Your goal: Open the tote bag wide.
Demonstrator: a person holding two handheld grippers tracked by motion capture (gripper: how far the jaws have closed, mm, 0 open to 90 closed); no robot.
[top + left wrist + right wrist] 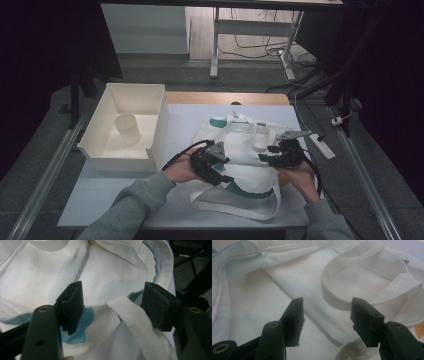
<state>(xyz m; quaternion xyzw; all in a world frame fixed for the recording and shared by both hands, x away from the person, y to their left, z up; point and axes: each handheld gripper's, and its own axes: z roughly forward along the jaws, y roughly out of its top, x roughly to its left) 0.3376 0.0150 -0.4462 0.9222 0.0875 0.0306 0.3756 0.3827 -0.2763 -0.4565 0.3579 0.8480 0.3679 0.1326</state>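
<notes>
The person's grey sleeves (131, 207) enter at six o'clock; the white tote bag (240, 150) lies mid-counter (100, 192), a white bin (131, 127) at its nine o'clock. Left tongs (223, 165) and right tongs (265, 154) gape over its cloth, gripping nothing

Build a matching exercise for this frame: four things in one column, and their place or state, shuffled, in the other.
Things:
1. white fabric tote bag with teal trim
2. pale paper cup
3. open cream box
4. white webbing strap

Place or state:
A. upright inside the box
B. on the table's left part, beside the bag
C. lying mid-table under both grippers
D. running up between the left gripper's open jaws

Pairs: 1-C, 2-A, 3-B, 4-D
</notes>
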